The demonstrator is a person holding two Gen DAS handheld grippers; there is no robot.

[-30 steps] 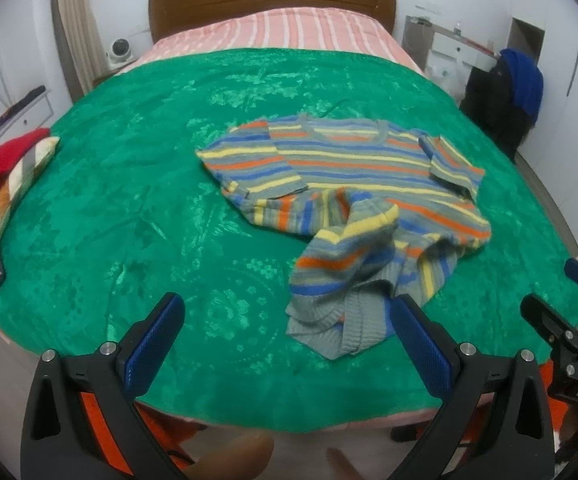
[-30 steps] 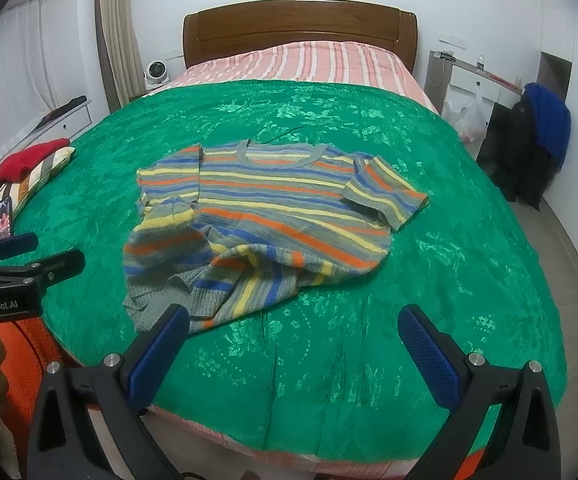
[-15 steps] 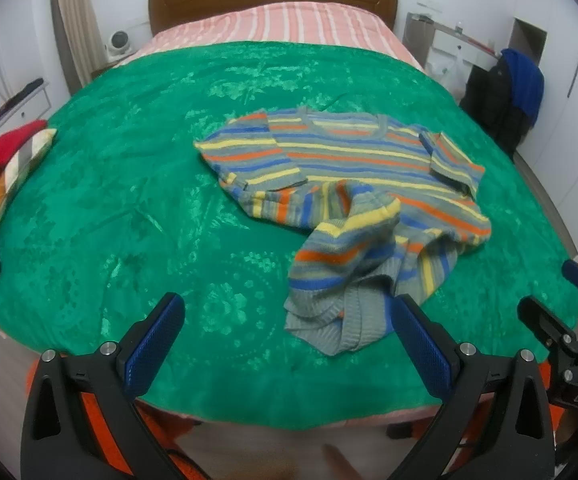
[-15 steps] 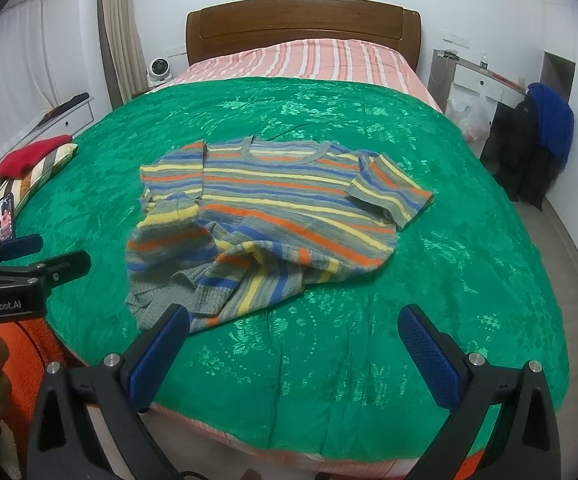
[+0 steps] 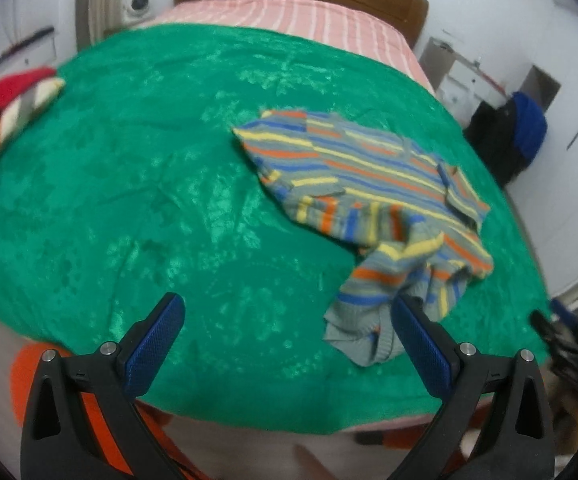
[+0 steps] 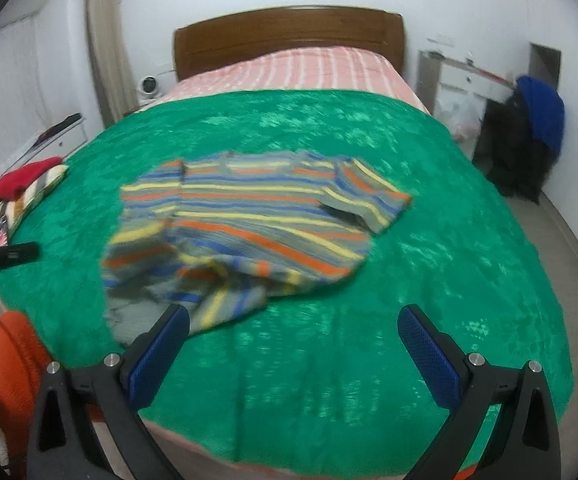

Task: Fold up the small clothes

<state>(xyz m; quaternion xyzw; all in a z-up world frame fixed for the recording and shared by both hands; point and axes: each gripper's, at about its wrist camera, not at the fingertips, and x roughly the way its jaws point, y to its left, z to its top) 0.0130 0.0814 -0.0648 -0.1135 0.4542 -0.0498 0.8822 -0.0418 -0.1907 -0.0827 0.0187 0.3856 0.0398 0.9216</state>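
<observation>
left gripper (image 5: 287, 334) jaws wide apart, empty, over near edge of green blanket (image 5: 149, 200). right gripper (image 6: 293, 342) likewise spread, empty. striped sweater (image 6: 245, 224) ahead of both, lower hem bunched just beyond fingertips, sleeves spread farther back.

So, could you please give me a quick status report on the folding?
Left tongs open, empty. Right tongs open, empty. Striped sweater lies unfolded on green blanket, lower hem bunched. Nothing in the way.

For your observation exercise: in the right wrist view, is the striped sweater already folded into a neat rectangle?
No: the striped sweater lies spread on the green blanket, one sleeve out, its hem bunched up.
</observation>
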